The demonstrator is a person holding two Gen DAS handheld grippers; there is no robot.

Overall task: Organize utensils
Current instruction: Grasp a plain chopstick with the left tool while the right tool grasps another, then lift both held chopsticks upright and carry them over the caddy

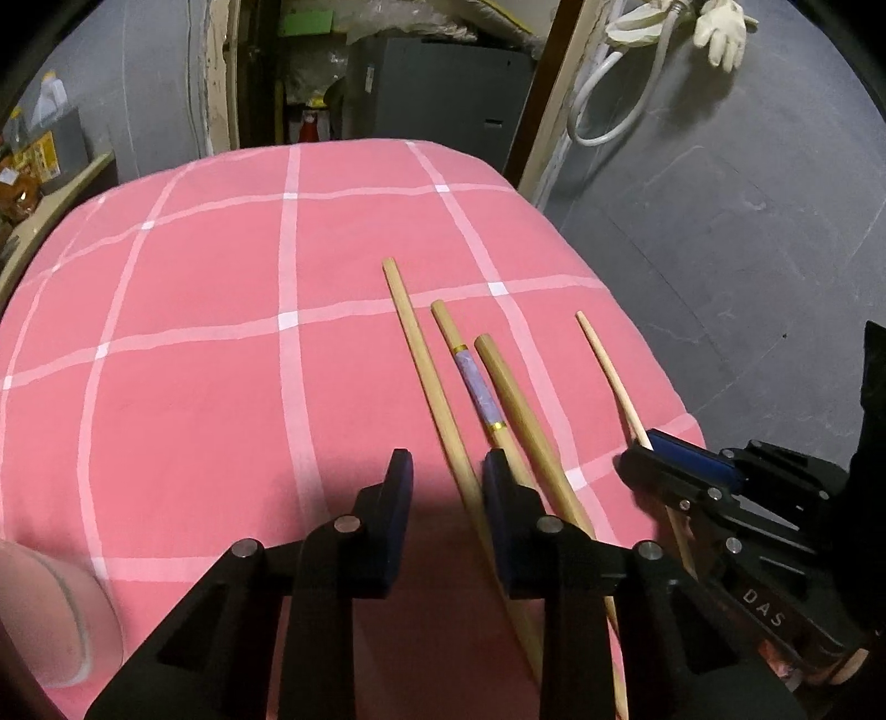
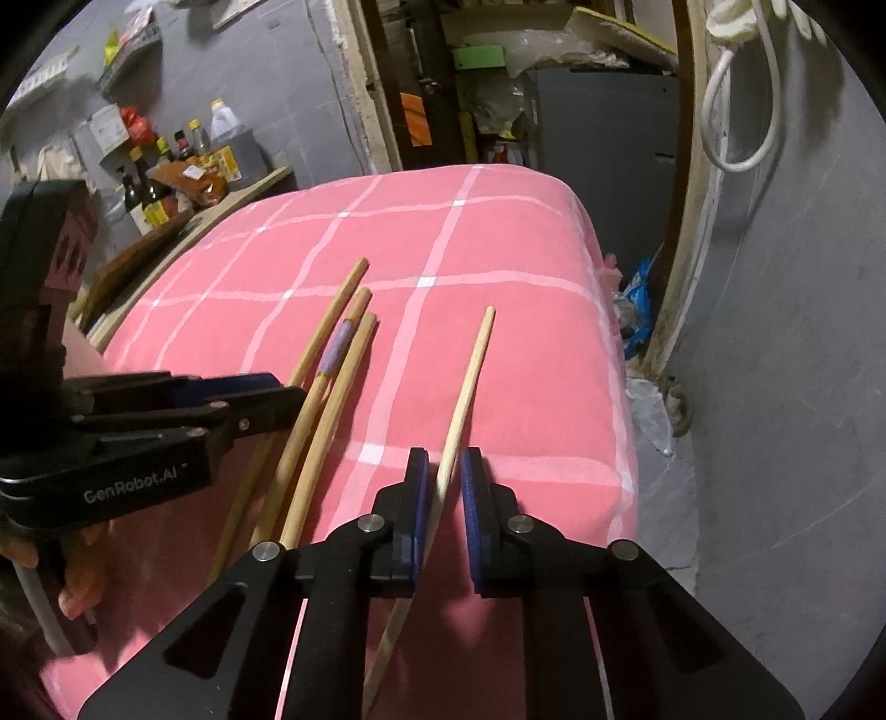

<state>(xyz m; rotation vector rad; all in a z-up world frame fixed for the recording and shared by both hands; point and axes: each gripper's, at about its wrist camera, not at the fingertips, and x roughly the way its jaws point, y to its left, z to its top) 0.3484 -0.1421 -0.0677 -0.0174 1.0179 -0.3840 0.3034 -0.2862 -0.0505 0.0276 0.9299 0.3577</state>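
Lying side by side on the pink checked desk cloth (image 1: 194, 310) in the left wrist view are three chopsticks (image 1: 426, 382) (the middle one has a purple band), and the left hand-held gripper (image 1: 446, 476) hovers over their near ends with its jaws apart, gripping nothing. From the right wrist view, the right hand-held gripper (image 2: 444, 471) has its blue pads (image 2: 472, 487) straddling a paler chopstick (image 2: 468, 382) lying apart to the right of the three, narrowly parted and not visibly clamped.

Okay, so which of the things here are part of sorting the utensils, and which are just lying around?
Part of the job:
- pale thin chopstick between the right gripper fingers
- three wooden chopsticks by the left gripper, one with a purple band

Just lying about:
- sauce bottles on the side shelf
- white glove
- white hose
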